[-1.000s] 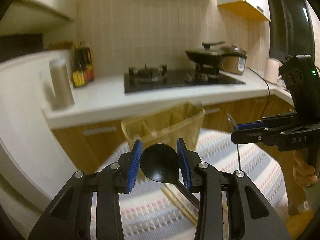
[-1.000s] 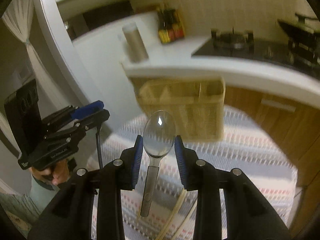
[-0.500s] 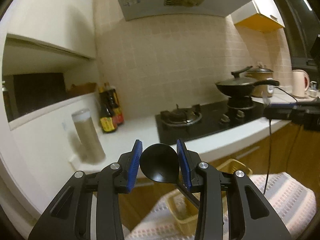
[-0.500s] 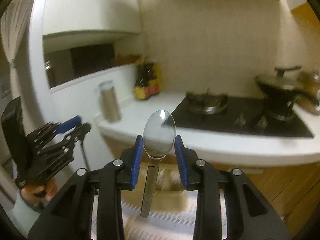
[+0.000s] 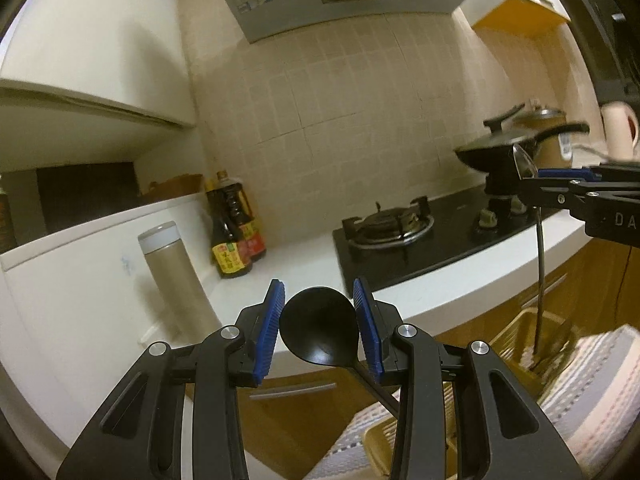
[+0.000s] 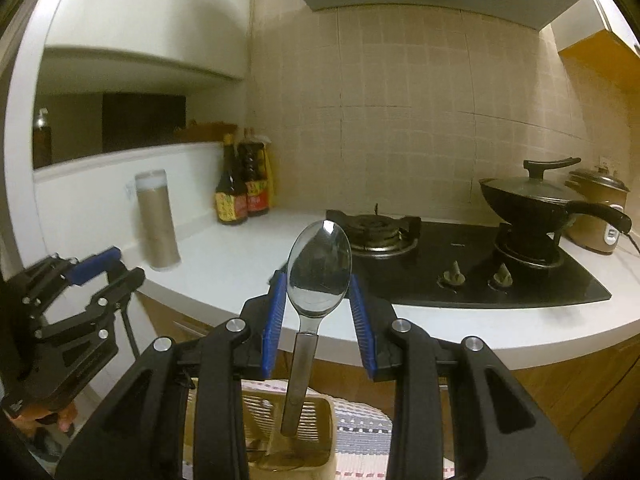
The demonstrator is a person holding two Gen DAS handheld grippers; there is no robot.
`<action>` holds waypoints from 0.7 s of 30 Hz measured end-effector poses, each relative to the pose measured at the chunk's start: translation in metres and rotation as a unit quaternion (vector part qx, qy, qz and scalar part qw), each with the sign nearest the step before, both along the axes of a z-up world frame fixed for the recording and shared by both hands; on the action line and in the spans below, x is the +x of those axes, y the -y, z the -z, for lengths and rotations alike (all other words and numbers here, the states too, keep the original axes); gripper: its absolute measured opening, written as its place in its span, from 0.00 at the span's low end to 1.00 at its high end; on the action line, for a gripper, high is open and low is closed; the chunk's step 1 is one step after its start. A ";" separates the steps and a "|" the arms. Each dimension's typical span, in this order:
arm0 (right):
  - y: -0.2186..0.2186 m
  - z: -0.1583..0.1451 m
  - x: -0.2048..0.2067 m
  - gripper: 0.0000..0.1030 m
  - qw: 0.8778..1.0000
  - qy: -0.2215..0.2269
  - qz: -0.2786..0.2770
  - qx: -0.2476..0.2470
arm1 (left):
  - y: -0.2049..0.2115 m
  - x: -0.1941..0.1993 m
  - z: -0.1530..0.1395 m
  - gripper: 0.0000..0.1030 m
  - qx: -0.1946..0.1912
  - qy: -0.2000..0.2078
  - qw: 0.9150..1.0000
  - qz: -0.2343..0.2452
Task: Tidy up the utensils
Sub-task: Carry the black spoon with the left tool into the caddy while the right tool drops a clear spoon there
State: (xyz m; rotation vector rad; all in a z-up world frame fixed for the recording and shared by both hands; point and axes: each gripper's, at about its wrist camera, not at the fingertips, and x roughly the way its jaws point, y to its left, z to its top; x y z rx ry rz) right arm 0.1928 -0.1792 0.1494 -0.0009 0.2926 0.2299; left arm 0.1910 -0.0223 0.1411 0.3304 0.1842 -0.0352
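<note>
Both views have swung up off the striped cloth toward the worktop and hob, so I judge both spoons lifted and heading for the holder. On the left, the left gripper (image 5: 319, 322) is clamped on the matte black spoon (image 5: 318, 326), handle trailing down. On the right, the right gripper (image 6: 319, 314) pinches the mirror-bright steel spoon (image 6: 319, 270) upright, handle tip over the slatted utensil holder (image 6: 288, 430) below.
</note>
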 end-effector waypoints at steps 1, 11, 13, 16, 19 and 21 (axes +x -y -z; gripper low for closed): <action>-0.001 0.004 0.001 0.28 1.000 0.001 0.003 -0.005 | 0.002 0.001 0.005 0.33 0.006 0.002 1.000 -0.003; -0.006 0.030 0.006 0.29 1.000 -0.012 0.004 -0.017 | 0.008 0.003 0.033 0.34 0.023 -0.005 1.000 -0.013; -0.004 0.034 0.006 0.29 1.000 -0.017 0.006 -0.017 | 0.004 0.002 0.037 0.34 0.012 -0.009 1.000 -0.016; -0.001 0.039 0.004 0.29 1.000 -0.025 0.005 -0.016 | -0.005 -0.002 0.039 0.34 -0.026 -0.017 1.000 -0.008; 0.004 0.044 0.000 0.29 0.999 -0.040 -0.006 -0.003 | -0.009 -0.004 0.042 0.36 -0.043 -0.026 0.999 0.005; 0.006 0.045 -0.004 0.29 0.999 -0.047 -0.012 0.002 | -0.009 -0.009 0.042 0.45 -0.045 -0.026 0.999 0.010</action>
